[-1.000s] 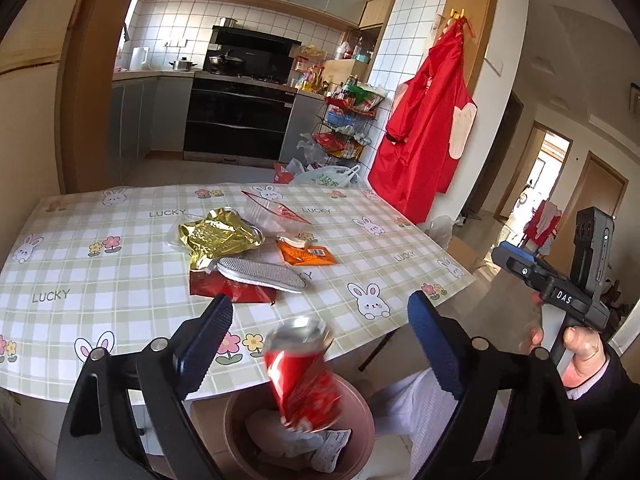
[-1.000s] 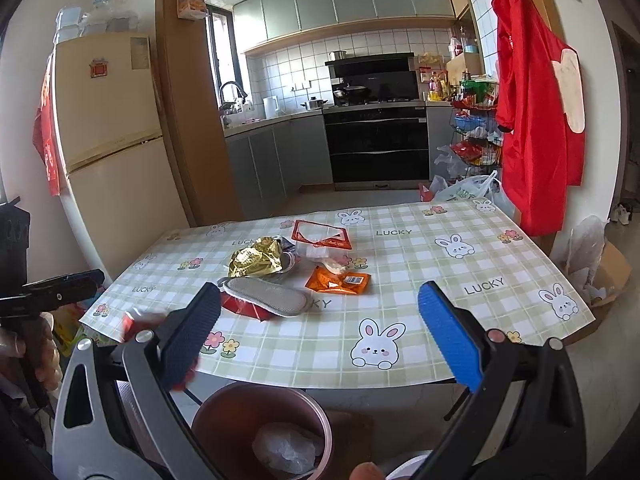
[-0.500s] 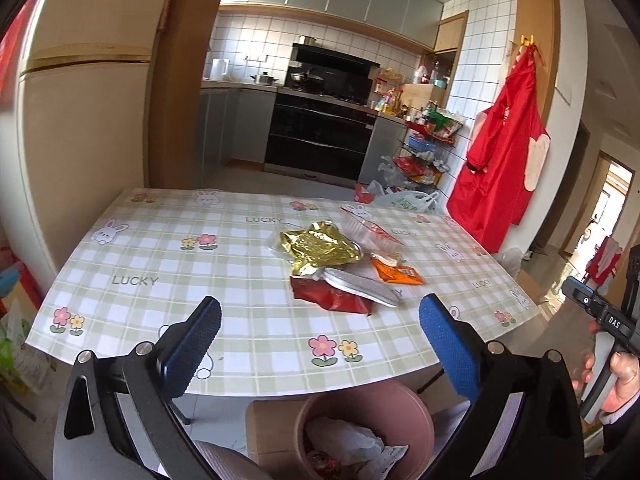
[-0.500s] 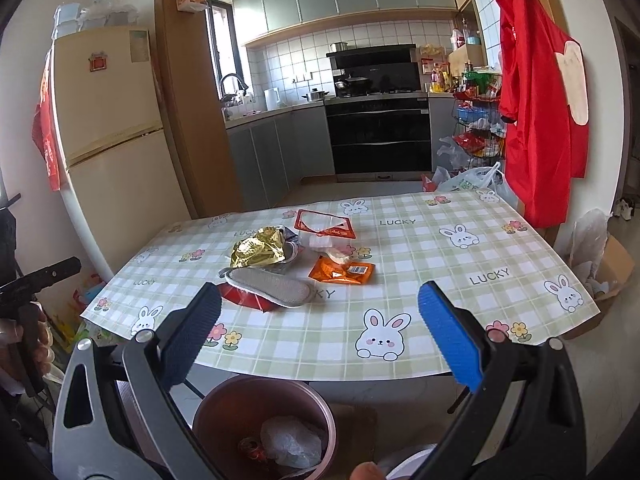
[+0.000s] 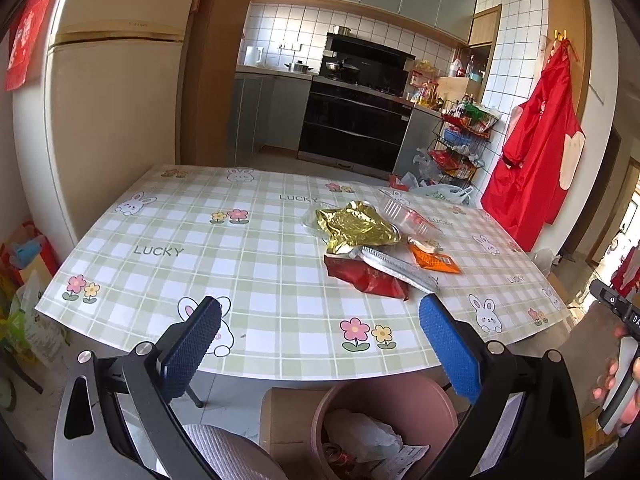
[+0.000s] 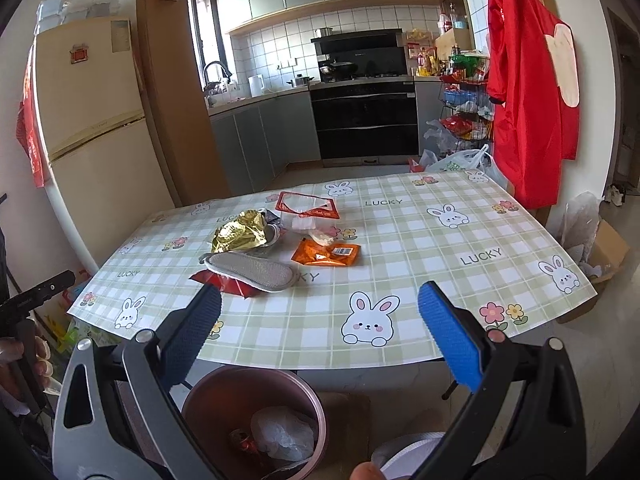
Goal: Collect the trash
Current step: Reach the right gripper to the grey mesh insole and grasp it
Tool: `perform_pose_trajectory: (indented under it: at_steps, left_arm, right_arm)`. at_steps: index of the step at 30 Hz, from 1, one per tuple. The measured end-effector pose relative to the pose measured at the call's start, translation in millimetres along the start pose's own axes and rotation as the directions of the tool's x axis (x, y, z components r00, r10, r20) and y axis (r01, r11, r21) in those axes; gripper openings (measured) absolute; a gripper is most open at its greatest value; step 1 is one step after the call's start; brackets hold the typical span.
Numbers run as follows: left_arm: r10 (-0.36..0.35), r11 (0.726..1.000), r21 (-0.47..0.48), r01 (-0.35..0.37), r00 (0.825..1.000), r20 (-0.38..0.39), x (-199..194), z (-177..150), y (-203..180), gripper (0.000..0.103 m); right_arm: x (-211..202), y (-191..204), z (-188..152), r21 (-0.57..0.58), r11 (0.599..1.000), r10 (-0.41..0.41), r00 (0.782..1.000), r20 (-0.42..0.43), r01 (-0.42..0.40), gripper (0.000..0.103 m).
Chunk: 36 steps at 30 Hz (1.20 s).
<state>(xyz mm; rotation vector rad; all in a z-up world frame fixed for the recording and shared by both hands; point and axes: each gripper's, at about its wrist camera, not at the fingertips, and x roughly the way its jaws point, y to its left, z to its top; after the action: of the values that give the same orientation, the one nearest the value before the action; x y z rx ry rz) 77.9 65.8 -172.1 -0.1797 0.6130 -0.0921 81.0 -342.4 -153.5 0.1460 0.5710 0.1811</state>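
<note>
Trash lies mid-table: a gold foil wrapper [image 5: 356, 229] [image 6: 240, 233], a red wrapper [image 5: 366, 276] [image 6: 226, 283], a grey insole-like pad [image 5: 398, 266] [image 6: 252, 270], an orange packet [image 5: 434, 261] [image 6: 328, 255] and a clear tray with a red rim [image 5: 404, 212] [image 6: 306, 210]. A pink bin [image 5: 384, 394] [image 6: 248, 392] stands on the floor below the table's near edge, holding a red can [image 6: 242, 438] and crumpled paper. My left gripper [image 5: 320, 354] and right gripper [image 6: 320, 344] are open and empty, near the table's front edge above the bin.
The table [image 5: 224, 264] has a green checked cloth with rabbits. A fridge [image 5: 112, 120] stands at left, the kitchen behind, a red apron [image 6: 528, 92] hangs at right. A cardboard box [image 5: 288, 420] sits beside the bin. A stool seat [image 5: 232, 456] is below.
The red can left my left gripper and dropped into the bin. The left gripper has since swung left and up, facing the table. The right gripper barely moved.
</note>
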Motion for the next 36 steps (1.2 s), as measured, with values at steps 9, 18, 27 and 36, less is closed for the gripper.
perform_pose_trajectory:
  at_steps: [9,18,27,36]
  left_arm:
    - [-0.033,0.999,-0.02,0.031,0.994,-0.106,39,-17,-11,0.097]
    - [-0.005,0.999,-0.044,0.0,0.992,-0.124,63,-15,0,0.097]
    - [0.002,0.998,-0.064,-0.011,0.991,-0.136,90,-6,11,0.097]
    - [-0.012,0.995,-0.097,-0.003,0.988,-0.155,116,-3,13,0.097]
  right_arm:
    - [45,-3,-9,-0.029,1.0,0.002,0.998,-0.056,-0.003,0.097]
    - [134,40,-1,-0.223,0.961,0.129,0.978,-0.163,-0.163,0.097]
    - [246,104,-3,-0.356,0.871,0.225,0.919,-0.323,-0.338,0.097]
    - [310,122,-1,-0.321,0.866,0.24,0.882,-0.406,-0.384,0.093]
